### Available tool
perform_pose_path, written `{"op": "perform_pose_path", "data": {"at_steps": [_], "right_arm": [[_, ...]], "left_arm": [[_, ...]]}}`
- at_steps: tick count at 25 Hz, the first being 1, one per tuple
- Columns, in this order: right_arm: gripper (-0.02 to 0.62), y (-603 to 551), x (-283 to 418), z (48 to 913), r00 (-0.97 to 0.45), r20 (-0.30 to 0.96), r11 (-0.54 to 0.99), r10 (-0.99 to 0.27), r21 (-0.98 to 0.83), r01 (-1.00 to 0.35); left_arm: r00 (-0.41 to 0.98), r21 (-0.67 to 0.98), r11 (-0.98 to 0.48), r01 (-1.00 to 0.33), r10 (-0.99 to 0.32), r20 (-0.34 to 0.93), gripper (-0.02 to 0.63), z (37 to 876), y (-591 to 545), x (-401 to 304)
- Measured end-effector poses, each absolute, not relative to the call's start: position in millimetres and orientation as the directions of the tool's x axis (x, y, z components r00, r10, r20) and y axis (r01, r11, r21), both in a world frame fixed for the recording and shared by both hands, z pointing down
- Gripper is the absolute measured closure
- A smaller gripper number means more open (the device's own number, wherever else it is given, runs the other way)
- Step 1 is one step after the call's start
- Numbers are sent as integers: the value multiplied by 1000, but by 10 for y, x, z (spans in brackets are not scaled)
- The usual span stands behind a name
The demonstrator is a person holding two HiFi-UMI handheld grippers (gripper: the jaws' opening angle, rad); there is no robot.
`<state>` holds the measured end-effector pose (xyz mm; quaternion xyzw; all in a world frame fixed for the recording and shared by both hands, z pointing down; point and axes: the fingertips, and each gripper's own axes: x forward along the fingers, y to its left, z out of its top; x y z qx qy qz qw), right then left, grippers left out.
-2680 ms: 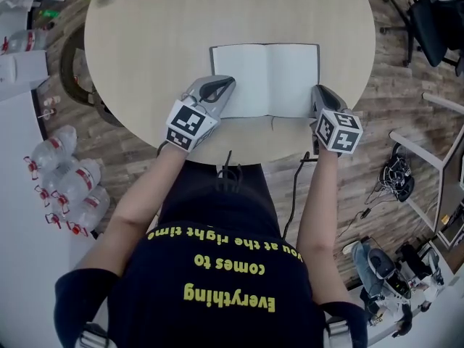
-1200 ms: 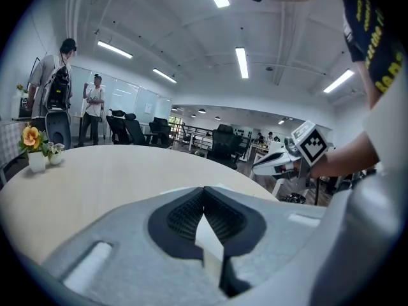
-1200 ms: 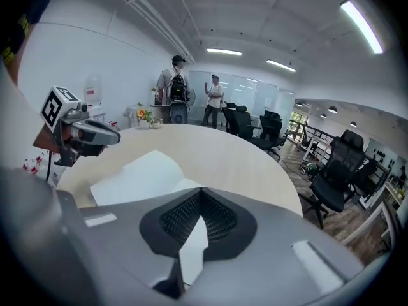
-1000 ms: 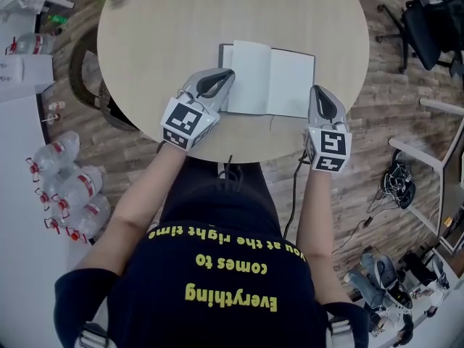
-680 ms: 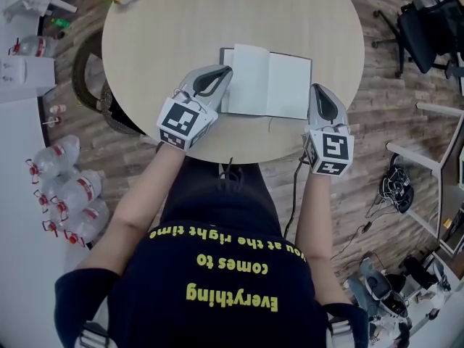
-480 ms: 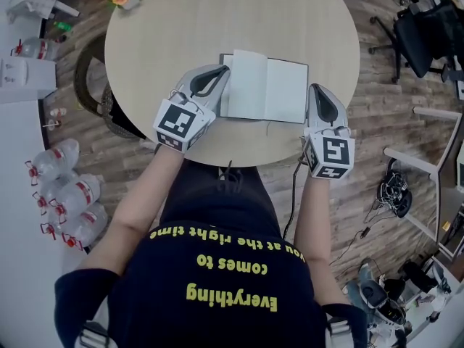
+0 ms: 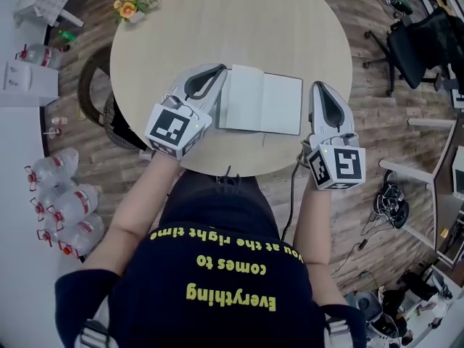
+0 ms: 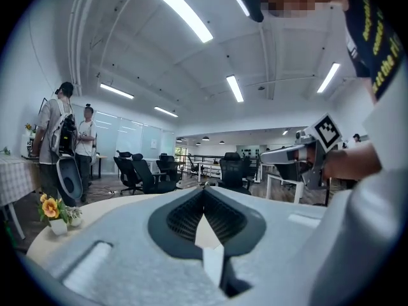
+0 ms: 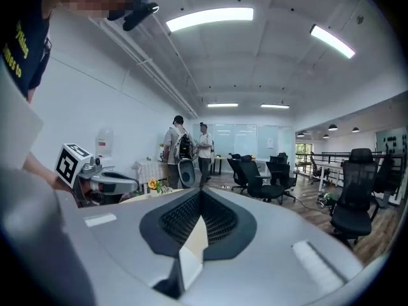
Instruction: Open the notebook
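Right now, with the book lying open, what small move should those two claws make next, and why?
The notebook already lies open on the table, blank pages up, and the left claw and right claw flank it, both shut and holding nothing. So probably just draw both back toward the person and rest; no work seems left.

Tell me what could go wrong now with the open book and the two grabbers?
1. The notebook lies open on the table with nothing pressing on it. The left gripper and the right gripper are both shut and empty, so a page might flop back over.
2. The left gripper is right beside the notebook's left edge in the head view, so a careless sideways swing could shove the notebook across the table.
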<state>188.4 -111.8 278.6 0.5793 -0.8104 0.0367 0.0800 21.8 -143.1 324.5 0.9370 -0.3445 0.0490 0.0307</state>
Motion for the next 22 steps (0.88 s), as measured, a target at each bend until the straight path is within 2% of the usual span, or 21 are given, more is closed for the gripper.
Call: {"op": "perform_pose_path", "data": {"at_steps": [10,22], "right_arm": [[583,-1054,1735,2390,-307,59,311,-950,92,-946],[583,-977,1588,2184,-313,-1,311,-950,110,-944]], "left_arm": [[722,-41,-724,-688,-689,65,603,2877,-1462,39],[693,-6,-693,-721,-721,-8,603,2581,-1441,-45]]}}
